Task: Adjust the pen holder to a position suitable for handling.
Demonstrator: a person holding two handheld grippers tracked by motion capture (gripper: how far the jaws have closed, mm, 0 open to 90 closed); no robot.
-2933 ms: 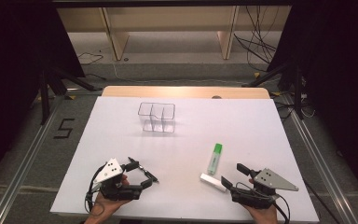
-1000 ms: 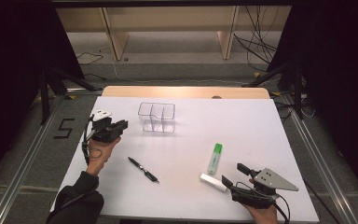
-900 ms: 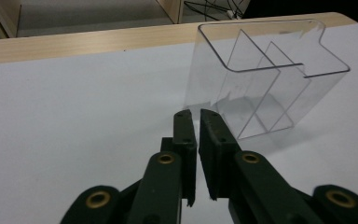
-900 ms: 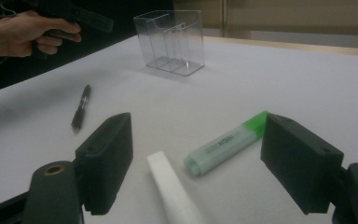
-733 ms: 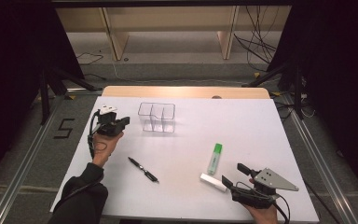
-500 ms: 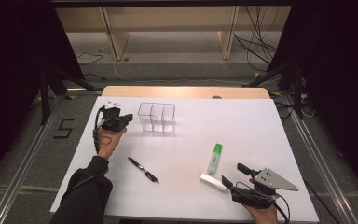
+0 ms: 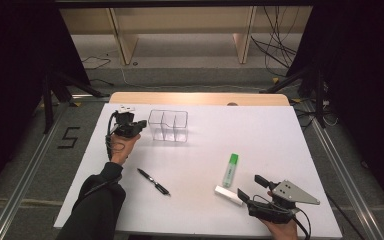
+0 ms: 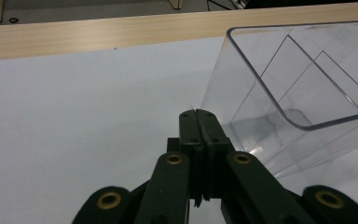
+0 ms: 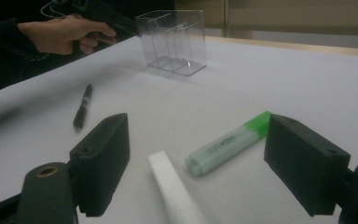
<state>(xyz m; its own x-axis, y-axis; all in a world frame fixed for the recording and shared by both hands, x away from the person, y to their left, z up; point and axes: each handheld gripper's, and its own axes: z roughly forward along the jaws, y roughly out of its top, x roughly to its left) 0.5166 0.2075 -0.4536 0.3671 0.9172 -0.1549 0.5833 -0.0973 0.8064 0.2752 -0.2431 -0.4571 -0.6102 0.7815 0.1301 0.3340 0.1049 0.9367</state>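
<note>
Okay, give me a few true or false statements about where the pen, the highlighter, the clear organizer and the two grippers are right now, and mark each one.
1. The left gripper has its jaws shut with nothing between them. True.
2. The black pen stands inside the clear organizer. False: it lies flat on the white table, and the organizer's compartments are empty.
3. The right gripper is open, facing the green highlighter and the white bar. True.
4. The left gripper is closed around the organizer's wall. False: its tips are beside the organizer, not around it.
5. The highlighter stands upright. False: it lies on its side.
</note>
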